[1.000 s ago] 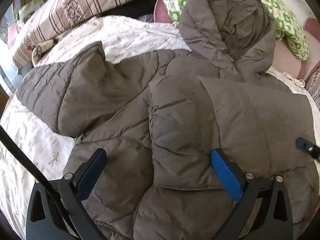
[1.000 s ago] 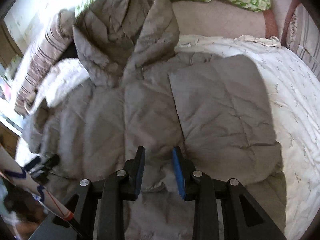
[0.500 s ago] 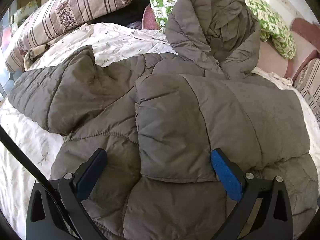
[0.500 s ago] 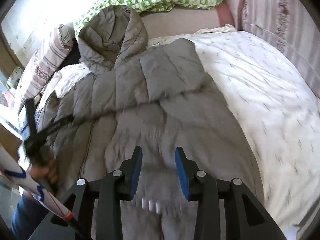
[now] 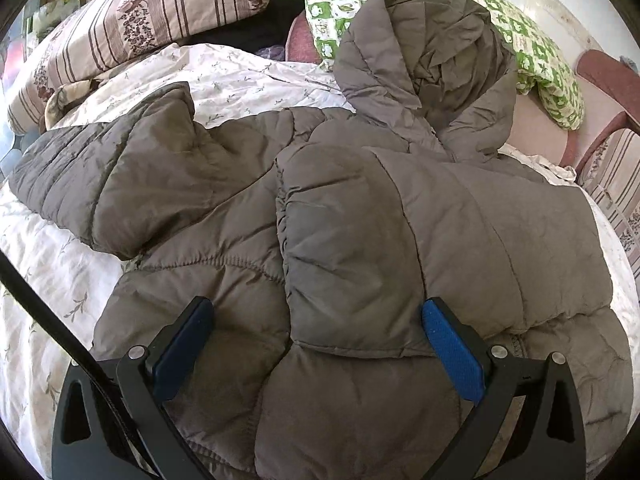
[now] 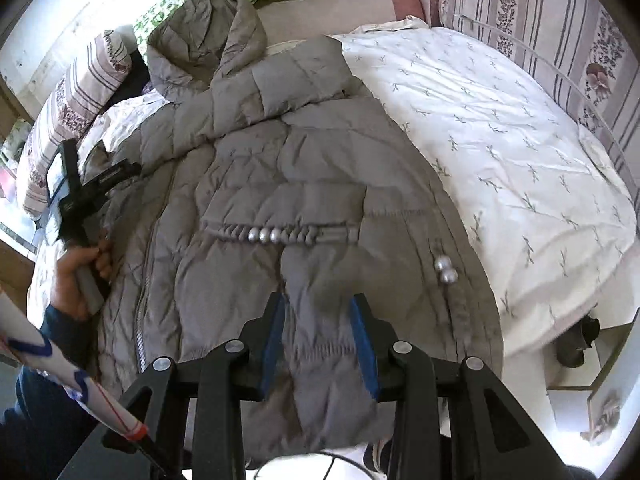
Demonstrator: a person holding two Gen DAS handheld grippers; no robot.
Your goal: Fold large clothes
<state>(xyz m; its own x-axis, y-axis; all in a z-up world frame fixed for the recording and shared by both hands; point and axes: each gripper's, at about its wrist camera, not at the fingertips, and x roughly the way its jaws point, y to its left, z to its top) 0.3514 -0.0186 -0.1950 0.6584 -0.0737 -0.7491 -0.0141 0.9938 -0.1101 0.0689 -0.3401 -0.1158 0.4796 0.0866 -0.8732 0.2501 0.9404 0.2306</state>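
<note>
A white flowered bedspread (image 6: 500, 152) covers the bed, and my grey puffer coat (image 5: 360, 240) lies spread across it, hood (image 5: 432, 64) up against the green checked pillow (image 5: 536, 56). One sleeve (image 5: 400, 248) is folded flat over the chest, the other sleeve (image 5: 108, 176) sticks out sideways toward the striped pillow (image 5: 132, 28). My left gripper (image 5: 316, 340) hangs above the coat with its jaws spread wide, gripping nothing. My right gripper (image 6: 318, 332) hovers over the coat's lower part, jaws partly apart, and I can't tell whether the pads touch the fabric. My left hand (image 6: 76, 276) shows in the right view
</note>
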